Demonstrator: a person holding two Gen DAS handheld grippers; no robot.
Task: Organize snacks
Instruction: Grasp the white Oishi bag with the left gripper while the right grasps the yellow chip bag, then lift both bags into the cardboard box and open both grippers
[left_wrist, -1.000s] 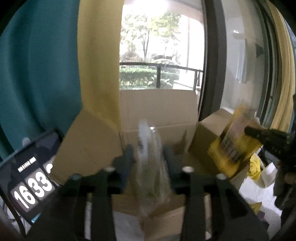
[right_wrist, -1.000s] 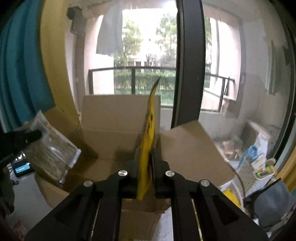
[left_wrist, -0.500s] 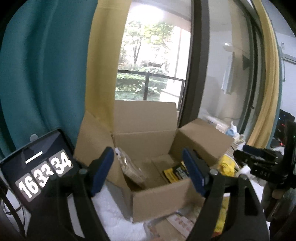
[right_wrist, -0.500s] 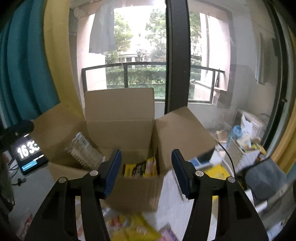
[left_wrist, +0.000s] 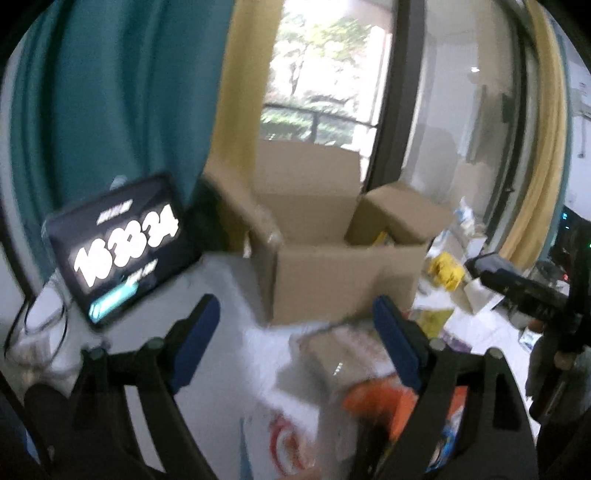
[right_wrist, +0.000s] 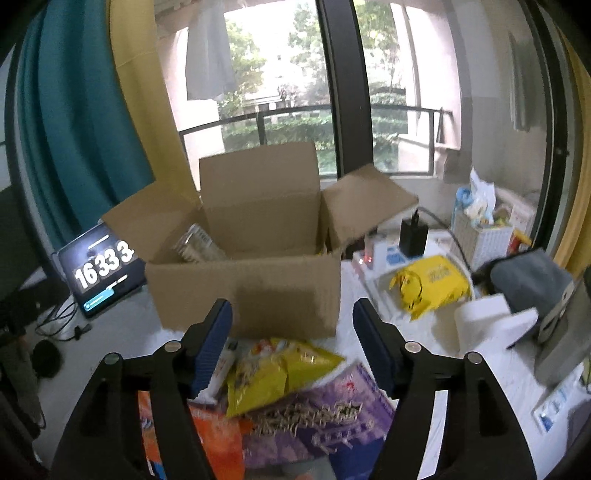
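Daylight is coming through tall balcony windows hung with teal and yellow curtains, and below them a white table (right_wrist: 436, 343) is carrying everything in play. Sitting toward the table's far edge, the open cardboard box (right_wrist: 251, 291) is standing with all its flaps folded outward, probably so packets can be dropped straight in; a clear packet (right_wrist: 197, 245) is leaning against its left inner wall and a sliver of a yellow one (left_wrist: 382, 236) is showing at its right inner corner in the left wrist view. Left of the box, a tablet (right_wrist: 101, 271) showing clock digits is propped up facing the person. Along the table's near edge, the loose snacks are lying in an overlapping heap, likely awaiting sorting: a purple packet (right_wrist: 332, 410) underneath, an orange packet (right_wrist: 214, 439) at the left, and a yellow snack bag (right_wrist: 280, 369) on top. The right gripper (right_wrist: 291, 343) is hovering just above that heap with its jaws opening and nothing between them, seemingly lining up on the yellow bag. The left gripper (left_wrist: 295, 339) is likewise opening, empty, over a blurred pale packet (left_wrist: 343, 354) near the table's front, apparently ready for its own next pick.
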